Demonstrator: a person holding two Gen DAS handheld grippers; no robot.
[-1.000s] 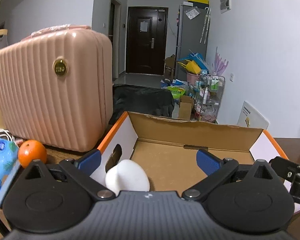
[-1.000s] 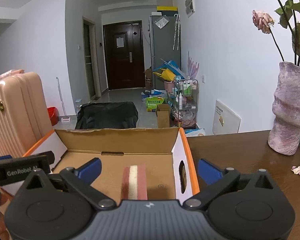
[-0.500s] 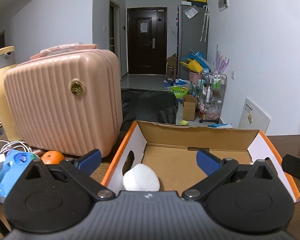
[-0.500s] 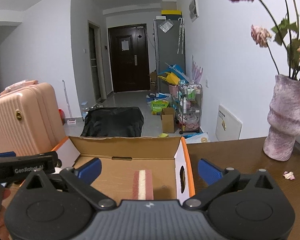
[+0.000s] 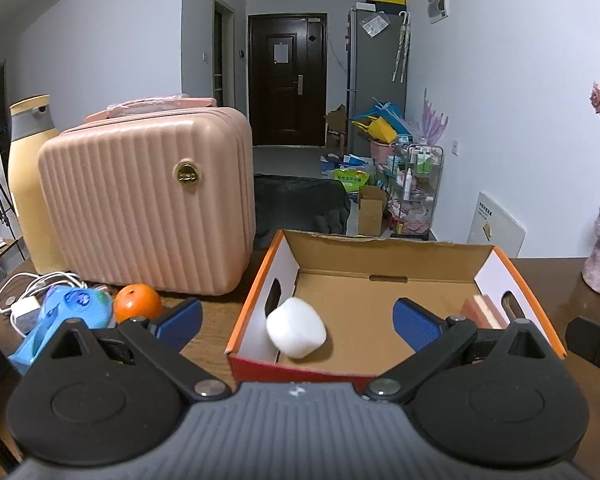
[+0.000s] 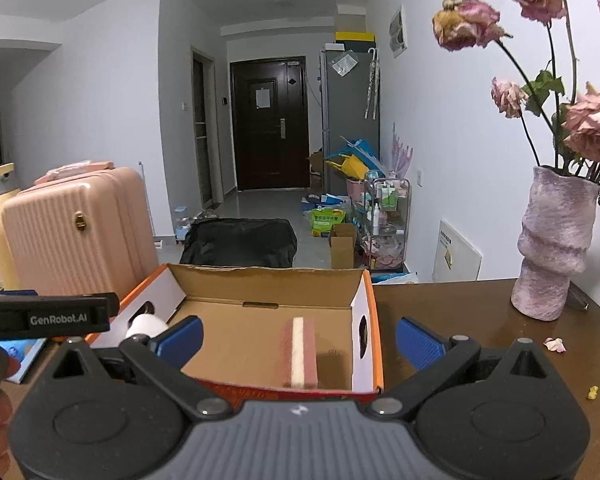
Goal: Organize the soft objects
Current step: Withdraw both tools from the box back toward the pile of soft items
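Sponges are sitting inside the cardboard box (image 5: 380, 258), which is resting on the brown table (image 6: 452, 304). A white sponge (image 5: 296, 327) is lying against the box's left wall, near the front corner, and a pink sponge (image 6: 299, 352) with a pale stripe is standing on edge close to the right wall. In the left wrist view that pink one is showing only partly, behind a fingertip.

Both tongs are hanging in front of the box with nothing between their blue pads. The left gripper (image 5: 298, 318) is standing spread wide, and the right gripper (image 6: 299, 337) is spread just as wide; neither one is touching a sponge or the box.

Judging by how things are lying, two soft items are already stowed, so a good part of the tidying seems done. What is left is harder to say. On the table to the left of the box a blue packet (image 5: 60, 316) is lying beside an orange (image 5: 137, 303) and a white cable (image 5: 28, 292); the packet looks soft and may be the next candidate, though that is a guess. The orange is firm fruit and probably does not belong with the sponges.

Behind these a pink case (image 5: 148, 208) is standing upright, with a cream bottle (image 5: 30, 184) further left. Over on the right a rough pink vase (image 6: 556, 248) of dried roses is standing well apart from the box, with a few petals scattered on the table near it.
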